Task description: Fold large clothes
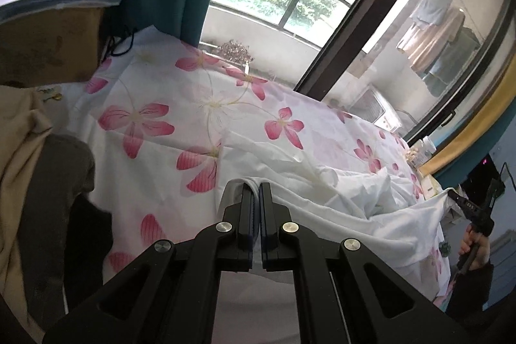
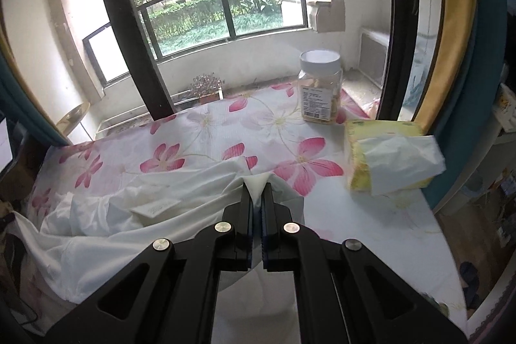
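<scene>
Each hand-held gripper, left (image 1: 256, 186) and right (image 2: 257, 187), pinches an edge of the white garment (image 2: 106, 215), which lies rumpled on the floral bench (image 2: 200, 134). Thin fabric could slip free under tension; a wide swing might knock the jar (image 2: 321, 89) or tissues (image 2: 387, 160).

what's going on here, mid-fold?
A person is working a white garment on a floral sheet with two handheld grippers. The left gripper and the right gripper are each shut on an edge of the garment, which lies rumpled between them, not yet folded. A jar and a tissue pack sit to the right of it.
</scene>
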Demonstrator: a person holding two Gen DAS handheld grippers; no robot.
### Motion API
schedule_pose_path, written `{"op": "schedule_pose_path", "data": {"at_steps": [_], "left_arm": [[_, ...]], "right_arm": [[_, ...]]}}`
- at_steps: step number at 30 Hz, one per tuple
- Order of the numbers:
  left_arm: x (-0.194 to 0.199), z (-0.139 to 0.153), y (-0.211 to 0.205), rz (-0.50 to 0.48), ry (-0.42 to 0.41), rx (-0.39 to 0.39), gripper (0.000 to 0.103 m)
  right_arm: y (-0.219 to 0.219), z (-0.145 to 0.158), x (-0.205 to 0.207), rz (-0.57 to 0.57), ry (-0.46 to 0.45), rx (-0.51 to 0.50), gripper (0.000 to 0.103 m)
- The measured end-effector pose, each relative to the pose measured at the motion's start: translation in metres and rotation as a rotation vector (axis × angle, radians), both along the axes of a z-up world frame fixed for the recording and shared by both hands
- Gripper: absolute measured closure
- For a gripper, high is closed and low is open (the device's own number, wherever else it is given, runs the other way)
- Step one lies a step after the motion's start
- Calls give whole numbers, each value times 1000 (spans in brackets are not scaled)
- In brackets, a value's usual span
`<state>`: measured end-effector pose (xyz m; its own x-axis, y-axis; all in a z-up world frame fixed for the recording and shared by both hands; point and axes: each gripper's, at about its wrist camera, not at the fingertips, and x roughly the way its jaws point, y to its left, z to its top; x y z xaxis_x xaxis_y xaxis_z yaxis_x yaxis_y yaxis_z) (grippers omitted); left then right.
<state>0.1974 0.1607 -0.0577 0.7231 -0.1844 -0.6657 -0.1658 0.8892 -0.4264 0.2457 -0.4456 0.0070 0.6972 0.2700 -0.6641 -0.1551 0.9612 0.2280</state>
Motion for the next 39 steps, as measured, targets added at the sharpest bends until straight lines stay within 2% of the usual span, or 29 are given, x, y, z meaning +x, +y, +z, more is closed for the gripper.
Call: {"op": "schedule_pose_path", "data": {"at_steps": [9,13,16,18,20,22,23,26,27,28,33,37,39], "left_arm": [[46,-32,19,12,82,-19,100],[61,-53,30,24,143,-65,100],[65,-60,33,40,158,-89,99],[66,-61,35,42,159,-109,90],[61,-56,37,49,135,-115,70],[56,-47,40,57,96,-124,59],[51,-40,42,63,72,-125,59],[38,-23,43,77,32,-101,58],[36,-19,43,76,27,-99,58],[32,-16,41,74,21,-97,57],[16,-24,17,11,60,-106,56],[13,-42,-9,-44,99,-133,56],[11,-48,-21,-65,103,-174,56]], "right_arm": [[13,-27,48,-8,77,-15,100],[19,-41,63,-9,119,-34,100],[24,-48,68,-5,138,-46,99],[28,-51,71,3,155,-58,98],[29,-49,69,4,135,-61,96],[27,-44,67,0,108,-57,88],[25,-39,65,-8,87,-53,85],[17,-26,58,-27,33,-40,62],[15,-22,56,-31,22,-38,49],[14,-18,53,-37,14,-39,45],[11,-8,31,-33,-13,-44,45],[12,-14,16,-27,7,-24,45],[12,-19,8,-30,23,7,45]]}}
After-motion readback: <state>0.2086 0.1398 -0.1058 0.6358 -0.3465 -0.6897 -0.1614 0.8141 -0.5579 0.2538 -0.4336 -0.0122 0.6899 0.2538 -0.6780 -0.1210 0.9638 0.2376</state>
